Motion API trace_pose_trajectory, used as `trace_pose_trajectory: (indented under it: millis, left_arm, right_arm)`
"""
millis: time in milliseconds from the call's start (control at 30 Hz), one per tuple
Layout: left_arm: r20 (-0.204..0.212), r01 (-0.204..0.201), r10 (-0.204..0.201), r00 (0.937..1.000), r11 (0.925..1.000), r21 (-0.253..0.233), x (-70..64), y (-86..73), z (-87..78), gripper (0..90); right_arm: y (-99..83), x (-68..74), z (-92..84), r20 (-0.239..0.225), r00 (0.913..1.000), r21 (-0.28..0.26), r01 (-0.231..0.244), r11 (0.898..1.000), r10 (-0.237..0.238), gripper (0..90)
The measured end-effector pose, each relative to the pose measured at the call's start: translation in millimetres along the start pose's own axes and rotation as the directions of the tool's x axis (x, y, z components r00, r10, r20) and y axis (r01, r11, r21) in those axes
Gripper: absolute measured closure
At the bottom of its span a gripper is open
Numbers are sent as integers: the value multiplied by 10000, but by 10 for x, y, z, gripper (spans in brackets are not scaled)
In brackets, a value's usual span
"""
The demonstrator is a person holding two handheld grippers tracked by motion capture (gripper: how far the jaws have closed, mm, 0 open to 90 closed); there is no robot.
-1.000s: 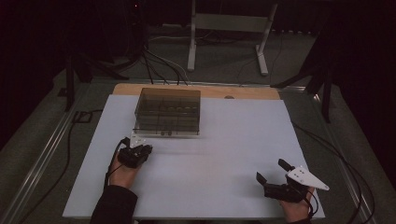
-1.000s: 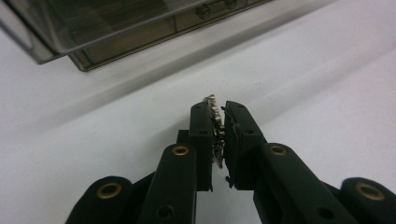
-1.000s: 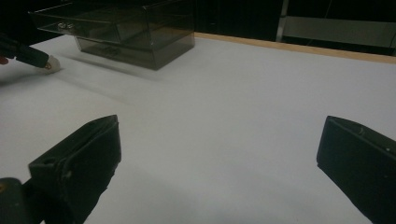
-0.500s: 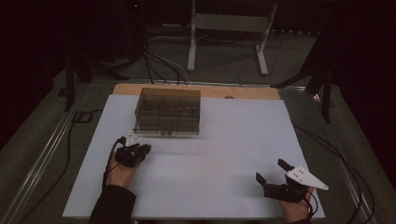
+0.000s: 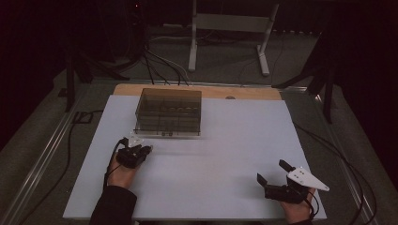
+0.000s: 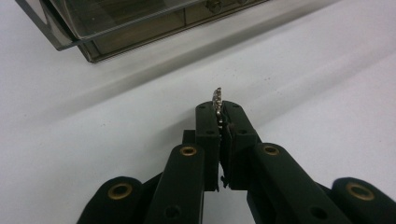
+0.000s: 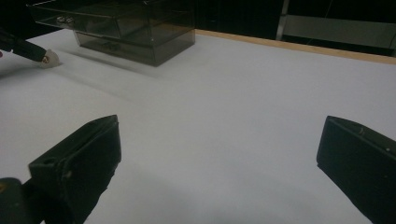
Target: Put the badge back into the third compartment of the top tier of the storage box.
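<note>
The left gripper (image 6: 219,112) has its jaws pressed together on a small silvery, glittering piece (image 6: 216,99) that may be jewellery, though what it is cannot be told; its tip pokes out above the fingertips. They have just been closing on it. This gripper hovers low over the white table (image 5: 225,154), just in front of the smoky clear drawer box (image 5: 169,111). The right gripper (image 5: 271,171) rests near the table's front right corner, jaws spread wide with nothing between them.
</note>
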State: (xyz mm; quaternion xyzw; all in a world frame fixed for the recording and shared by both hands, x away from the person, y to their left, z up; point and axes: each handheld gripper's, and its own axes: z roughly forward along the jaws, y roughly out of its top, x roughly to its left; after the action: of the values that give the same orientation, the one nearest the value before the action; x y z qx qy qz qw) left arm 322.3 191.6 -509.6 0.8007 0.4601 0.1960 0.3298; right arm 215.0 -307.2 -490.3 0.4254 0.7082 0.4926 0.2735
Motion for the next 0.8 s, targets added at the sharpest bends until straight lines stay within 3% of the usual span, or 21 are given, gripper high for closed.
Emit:
trace_pose_trajectory:
  millis: [800]
  left_arm:
    - [-47,142,-143,9999,9998,-136,-20,31,-48,883]
  right_arm:
    - [0,1,-1,-15,10000,-5,-5,10000,5,0]
